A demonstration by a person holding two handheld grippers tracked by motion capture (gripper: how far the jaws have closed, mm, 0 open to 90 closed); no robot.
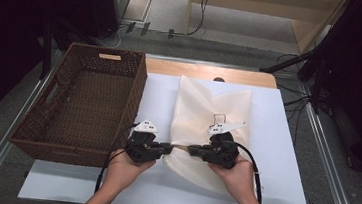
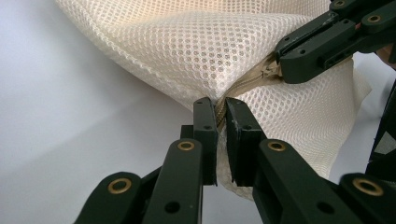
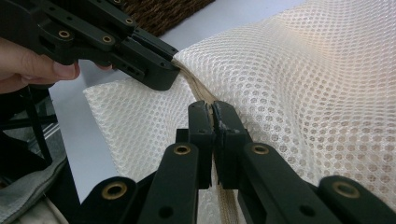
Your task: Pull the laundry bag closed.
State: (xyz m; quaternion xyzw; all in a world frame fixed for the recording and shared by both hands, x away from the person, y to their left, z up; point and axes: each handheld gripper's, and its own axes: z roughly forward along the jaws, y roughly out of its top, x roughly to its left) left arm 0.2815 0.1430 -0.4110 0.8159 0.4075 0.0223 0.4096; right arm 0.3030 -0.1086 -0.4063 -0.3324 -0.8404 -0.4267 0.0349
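High view: your mesh laundry bag [image 1: 212,116] lies on the white table [image 1: 284,157], right of the middle, with its near corner lifted between your two claws. The wicker basket [image 1: 88,103] stands just beside the bag on the left, its long wall running close along the bag's left edge, so room on that side is tight. To the right of the bag you have a broad strip of bare table before the right edge, and in front of your hands another bare strip reaches the near edge. The far end of the bag stops short of the wooden far rim.

Your left claw [image 1: 168,147] and your right claw [image 1: 190,150] point at each other, tips near together, with a short stretch of the beige zipper [image 1: 180,146] spanning the gap between them.

In the left gripper view, your left claw [image 2: 221,108] is nearly closed and pinches the zipper [image 2: 219,108] at the bag's folded edge, while the other claw grips the zipper slider [image 2: 270,71] farther along, up to the right.

In the right gripper view, your right claw [image 3: 213,110] is clamped tight on the zipper [image 3: 198,88], the mesh [image 3: 299,93] bulging to its right and the left claw biting the same zipper just beyond, at upper left.
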